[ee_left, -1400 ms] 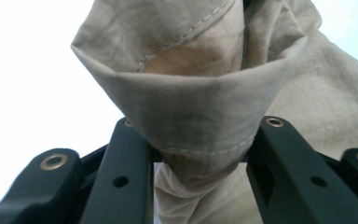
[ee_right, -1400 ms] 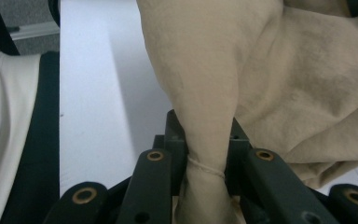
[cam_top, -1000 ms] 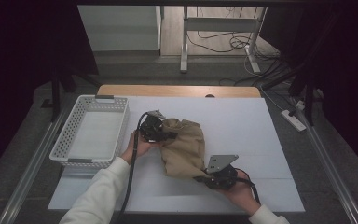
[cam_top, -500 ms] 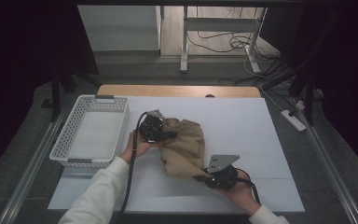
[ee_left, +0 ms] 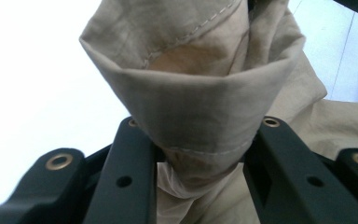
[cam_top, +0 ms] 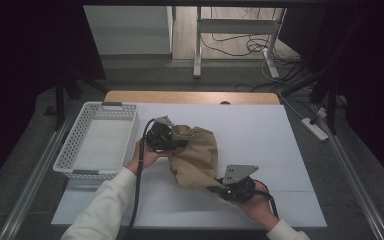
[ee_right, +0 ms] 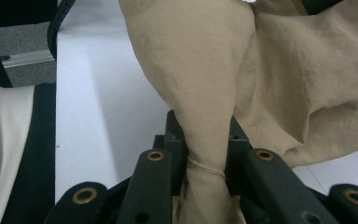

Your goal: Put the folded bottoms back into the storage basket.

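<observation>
Beige garment [cam_top: 195, 156] lies bunched mid-bench [cam_top: 260, 130] in the high view, beside a white basket [cam_top: 100, 142], left claw [cam_top: 172, 142] and right claw [cam_top: 220, 187] at opposite ends. Left gripper view: jaws clamp a stitched hem fold. Right gripper view: jaws pinch a twisted fabric strand.

A cloth [cam_top: 196, 156] lay mid-bench [cam_top: 260, 130], a basket [cam_top: 100, 140] to its left, a tool at each end.

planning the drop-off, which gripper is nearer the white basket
Left. The left gripper sits just beside the white basket's right wall, shut on the tan cloth. The right gripper grips the cloth's opposite, nearer corner, well away.
</observation>
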`<action>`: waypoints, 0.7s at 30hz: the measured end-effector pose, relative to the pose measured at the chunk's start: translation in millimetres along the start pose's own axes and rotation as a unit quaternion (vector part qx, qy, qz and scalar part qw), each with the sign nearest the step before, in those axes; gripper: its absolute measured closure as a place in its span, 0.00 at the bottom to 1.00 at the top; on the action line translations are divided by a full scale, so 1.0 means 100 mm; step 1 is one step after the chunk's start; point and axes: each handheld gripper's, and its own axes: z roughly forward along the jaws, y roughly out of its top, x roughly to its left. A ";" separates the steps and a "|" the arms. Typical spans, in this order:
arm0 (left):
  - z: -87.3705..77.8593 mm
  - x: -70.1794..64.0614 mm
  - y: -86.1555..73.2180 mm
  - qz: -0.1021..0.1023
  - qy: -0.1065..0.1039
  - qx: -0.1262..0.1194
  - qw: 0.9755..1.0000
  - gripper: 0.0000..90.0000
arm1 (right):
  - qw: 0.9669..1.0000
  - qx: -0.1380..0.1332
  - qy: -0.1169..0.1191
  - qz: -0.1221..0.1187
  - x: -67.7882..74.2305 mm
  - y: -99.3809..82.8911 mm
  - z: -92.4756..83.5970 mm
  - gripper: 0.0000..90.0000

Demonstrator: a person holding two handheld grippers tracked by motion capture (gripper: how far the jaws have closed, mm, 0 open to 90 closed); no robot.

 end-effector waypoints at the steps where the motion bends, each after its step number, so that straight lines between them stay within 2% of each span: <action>1: -0.01 0.00 0.00 0.001 0.000 -0.001 1.000 0.79 | 1.000 -0.001 0.001 0.000 0.00 0.00 0.00 0.86; 7: -0.06 -0.01 0.02 0.003 -0.002 -0.007 1.000 0.79 | 1.000 -0.007 0.002 -0.001 0.00 0.04 0.01 0.86; 15: -0.18 -0.01 0.03 -0.004 0.001 -0.018 1.000 0.79 | 1.000 -0.012 0.004 -0.007 -0.01 0.13 0.03 0.86; 21: -0.27 -0.02 0.06 0.000 0.002 -0.026 1.000 0.80 | 1.000 -0.025 0.006 -0.003 -0.01 0.20 0.00 0.85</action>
